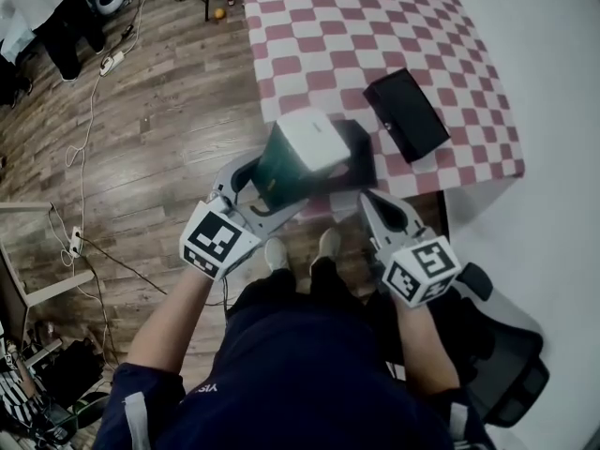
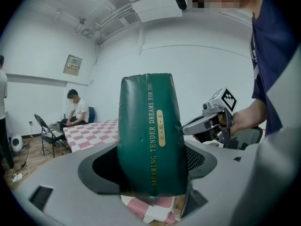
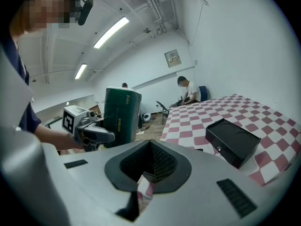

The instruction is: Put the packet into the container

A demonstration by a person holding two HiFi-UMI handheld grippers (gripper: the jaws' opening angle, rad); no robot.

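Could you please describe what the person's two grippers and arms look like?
The left gripper and the right gripper both have light grey, rounded plastic bodies, with black ribbed pads lining the jaw recess. The left marker cube and the right marker cube are white with black square patterns. The person wears a dark navy top with short sleeves.

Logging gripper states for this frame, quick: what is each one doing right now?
Left gripper: shut on the green packet.
Right gripper: shut, nothing between its jaws.
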